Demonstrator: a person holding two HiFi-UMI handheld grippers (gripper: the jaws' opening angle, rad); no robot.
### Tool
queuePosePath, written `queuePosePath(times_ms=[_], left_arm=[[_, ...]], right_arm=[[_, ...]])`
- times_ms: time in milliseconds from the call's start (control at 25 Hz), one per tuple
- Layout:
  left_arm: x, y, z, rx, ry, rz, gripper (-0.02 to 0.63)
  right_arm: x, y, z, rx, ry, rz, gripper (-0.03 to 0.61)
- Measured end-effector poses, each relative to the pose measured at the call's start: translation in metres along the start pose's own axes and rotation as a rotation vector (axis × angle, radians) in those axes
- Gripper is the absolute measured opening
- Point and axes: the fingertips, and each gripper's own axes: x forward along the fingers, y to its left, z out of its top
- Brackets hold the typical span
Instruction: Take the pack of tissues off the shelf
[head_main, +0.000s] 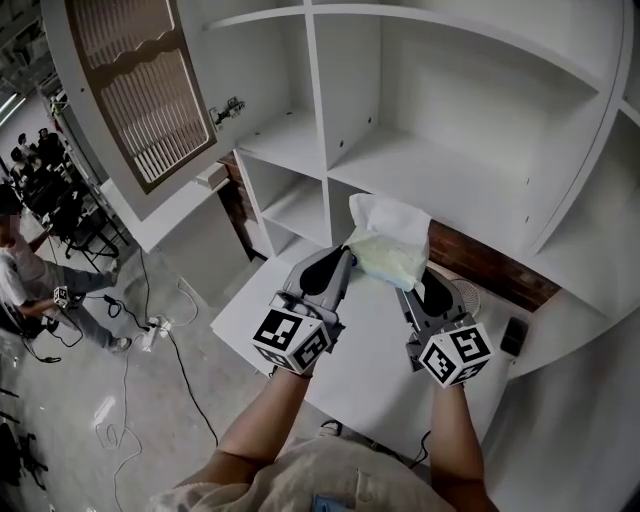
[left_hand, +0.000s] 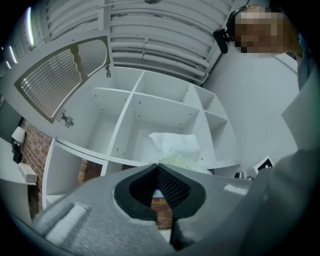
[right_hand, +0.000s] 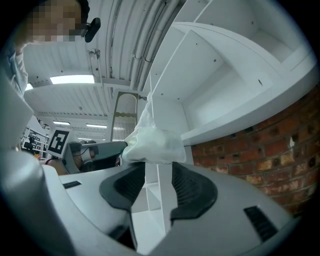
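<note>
The pack of tissues (head_main: 388, 255) is a soft, pale green-white plastic pack with a white tissue sticking up from it. It hangs in the air in front of the white shelf unit (head_main: 430, 160), between my two grippers. My left gripper (head_main: 347, 258) is shut, its tips pinching the pack's left edge. My right gripper (head_main: 408, 285) grips the pack's right end from below, jaws a narrow gap apart. In the left gripper view the pack (left_hand: 175, 147) sits just past the closed tips (left_hand: 158, 166). In the right gripper view the pack (right_hand: 150, 145) lies across the tips (right_hand: 159, 164).
A white tabletop (head_main: 370, 370) lies below the grippers. An open louvred cabinet door (head_main: 140, 90) hangs at the upper left. A brick wall (head_main: 490, 262) shows under the shelf, with a small round fan (head_main: 462, 295) and a black object (head_main: 513, 335) at the right. People and cables are on the floor at the left.
</note>
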Motion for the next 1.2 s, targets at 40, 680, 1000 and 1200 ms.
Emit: queuePosePath(times_ms=[40, 680, 1000, 1200], left_arm=[[-0.001, 0.001, -0.005, -0.002, 0.007, 0.002, 0.009], [-0.020, 0.018, -0.097, -0.078, 0.128, 0.014, 0.009], [-0.029, 0.023, -0.137, -0.115, 0.186, 0.021, 0.009], [-0.032, 0.021, -0.157, -0.128, 0.220, 0.019, 0.009]], right_arm=[[-0.001, -0.001, -0.005, 0.002, 0.008, -0.002, 0.166], [-0.007, -0.008, -0.086, 0.010, 0.136, -0.010, 0.164], [-0.011, -0.010, -0.124, 0.028, 0.202, -0.017, 0.155], [-0.015, -0.013, -0.140, 0.029, 0.227, -0.017, 0.114]])
